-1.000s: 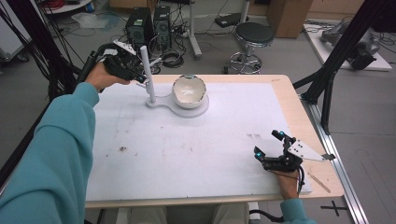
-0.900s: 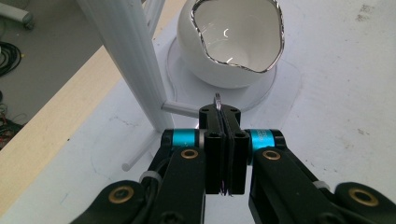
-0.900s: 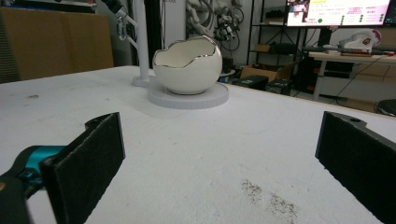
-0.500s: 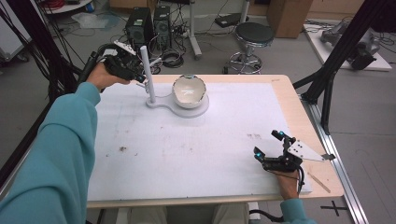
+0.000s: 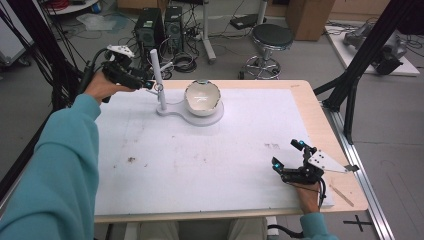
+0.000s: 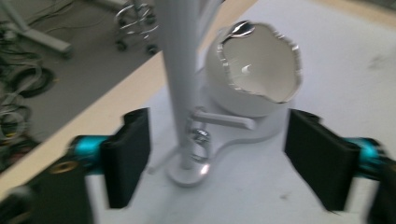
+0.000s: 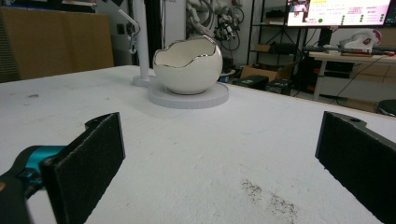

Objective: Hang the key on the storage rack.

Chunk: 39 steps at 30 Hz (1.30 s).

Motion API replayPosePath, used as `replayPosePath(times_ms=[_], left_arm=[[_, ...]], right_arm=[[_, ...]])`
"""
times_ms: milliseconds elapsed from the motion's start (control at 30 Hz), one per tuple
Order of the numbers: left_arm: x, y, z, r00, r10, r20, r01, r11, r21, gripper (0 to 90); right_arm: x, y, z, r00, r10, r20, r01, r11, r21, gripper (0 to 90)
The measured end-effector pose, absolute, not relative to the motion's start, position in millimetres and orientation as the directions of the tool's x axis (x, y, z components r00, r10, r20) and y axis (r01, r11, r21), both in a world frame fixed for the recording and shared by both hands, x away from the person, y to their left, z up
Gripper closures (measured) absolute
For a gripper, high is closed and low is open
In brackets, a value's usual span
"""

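In the high view the left gripper is hovering at the far left corner of the table, held by the person's left hand, its jaws having just been opening, and the white stand is rising upright directly ahead of its tips. A small silver ring is hanging on that post just beyond the jaw tips, not gripped. Just to the far side of the post from this gripper, the egg-shaped bowl is sitting on the stand's round base. Well apart, at the near right edge of the table, the right gripper is resting with its jaws spread and nothing between them. In the left gripper view the two black pads are standing wide apart, and the post of the white stand is showing between them and a little beyond, closer to the left pad; the silver ring is dangling from a short peg low on the post, and the bowl is lying behind it and toward the right pad. In the right gripper view the jaws are gaping over bare white table, and the bowl is sitting far ahead, slightly left of the middle of the gap, with the post and ring just left of it.
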State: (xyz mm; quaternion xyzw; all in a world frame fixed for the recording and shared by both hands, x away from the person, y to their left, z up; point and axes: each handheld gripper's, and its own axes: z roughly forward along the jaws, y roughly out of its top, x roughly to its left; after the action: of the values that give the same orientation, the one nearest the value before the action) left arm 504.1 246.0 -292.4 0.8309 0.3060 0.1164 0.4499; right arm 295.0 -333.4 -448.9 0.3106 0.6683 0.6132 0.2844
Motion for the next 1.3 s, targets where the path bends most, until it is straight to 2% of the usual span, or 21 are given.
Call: replayPosePath(times_ms=[67, 200, 400, 567, 833, 967, 1300], left_arm=[[485.9, 254.3, -299.9, 0.792, 0.605, -0.077, 0.373, -0.381, 0.846, 10.1], [436.2, 271.5, -318.4, 0.798, 0.599, -0.065, 0.310, -0.316, 0.897, 1.7], [360.4, 293.0, -352.7, 0.781, 0.625, -0.021, 0.209, -0.228, 0.951, 1.7], [319.1, 294.9, -382.5, 0.768, 0.640, -0.023, 0.147, -0.141, 0.979, 1.7], [287.9, 283.7, -426.3, 0.716, 0.698, -0.023, 0.082, -0.051, 0.995, 1.7], [282.1, 279.7, -443.1, 0.691, 0.722, -0.040, 0.080, -0.022, 0.997, 1.7], [272.2, 279.7, -459.2, 0.680, 0.733, -0.033, 0.036, 0.012, 0.999, 1.7]], right_arm=[[294.8, -333.0, -448.9, -0.647, 0.763, -0.003, 0.067, 0.060, 0.996, 0.5], [293.9, -333.2, -449.2, -0.641, 0.768, -0.002, 0.060, 0.053, 0.997, 0.5], [292.9, -334.9, -449.7, -0.631, 0.776, 0.011, 0.054, 0.030, 0.998, 0.6], [293.5, -334.4, -449.5, -0.626, 0.780, 0.009, 0.061, 0.038, 0.997, 0.6], [293.6, -334.3, -449.5, -0.626, 0.780, 0.009, 0.061, 0.038, 0.997, 0.6], [293.7, -333.8, -449.5, -0.627, 0.779, 0.011, 0.064, 0.038, 0.997, 0.6], [293.3, -333.8, -449.7, -0.626, 0.780, 0.006, 0.059, 0.040, 0.997, 0.6]])
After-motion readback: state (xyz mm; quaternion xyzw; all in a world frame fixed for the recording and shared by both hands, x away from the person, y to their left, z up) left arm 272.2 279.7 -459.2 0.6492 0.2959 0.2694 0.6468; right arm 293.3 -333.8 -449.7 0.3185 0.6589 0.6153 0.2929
